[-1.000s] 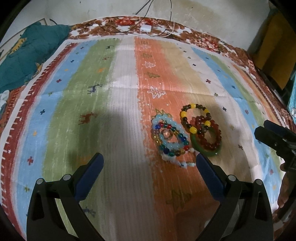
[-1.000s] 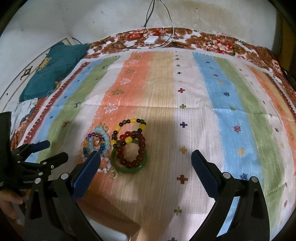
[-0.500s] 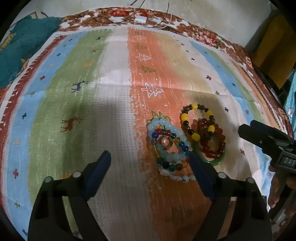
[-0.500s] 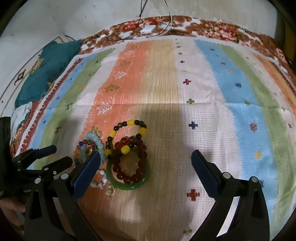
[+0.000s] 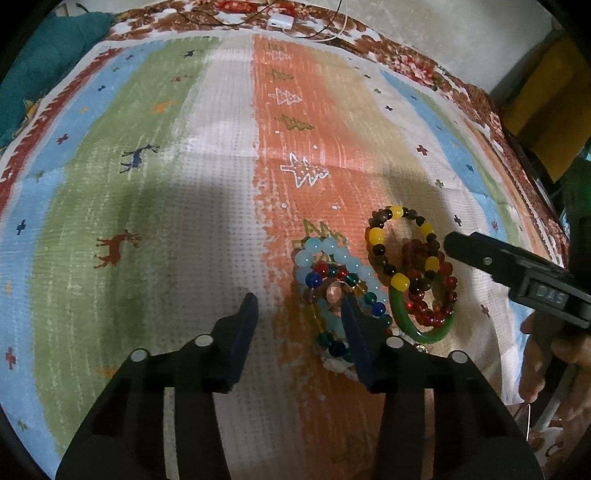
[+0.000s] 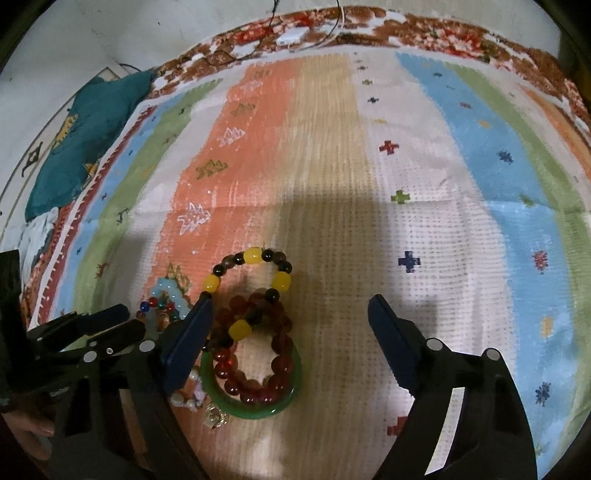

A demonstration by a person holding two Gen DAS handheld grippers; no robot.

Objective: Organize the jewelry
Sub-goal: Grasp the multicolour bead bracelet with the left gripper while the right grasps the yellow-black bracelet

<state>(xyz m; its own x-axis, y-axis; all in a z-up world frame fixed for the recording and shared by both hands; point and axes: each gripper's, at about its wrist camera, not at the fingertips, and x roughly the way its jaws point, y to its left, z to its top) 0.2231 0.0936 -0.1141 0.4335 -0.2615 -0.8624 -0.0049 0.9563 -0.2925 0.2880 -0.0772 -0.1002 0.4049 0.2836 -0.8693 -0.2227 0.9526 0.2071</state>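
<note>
The left gripper (image 5: 299, 301) was held parted, nothing grasped, one finger over the blue bracelet (image 5: 334, 280). The right gripper (image 6: 288, 306) was spread wide around the yellow bracelet (image 6: 247, 280), empty. The bracelets were heaped touching beside the green bangle (image 6: 255, 400) on the mat (image 6: 443, 184); a neighbour could be snagged. A gold charm (image 6: 216, 419) below the bangle was clear only in the right view.

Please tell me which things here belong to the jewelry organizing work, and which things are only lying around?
Belong to the job:
- green bangle
- dark red bead bracelet
- yellow and dark bead bracelet
- pale blue bead bracelet
- multicoloured bead bracelet
- left gripper
- right gripper

Only lying around:
- teal cloth
- white charger with cables
- striped blanket
</note>
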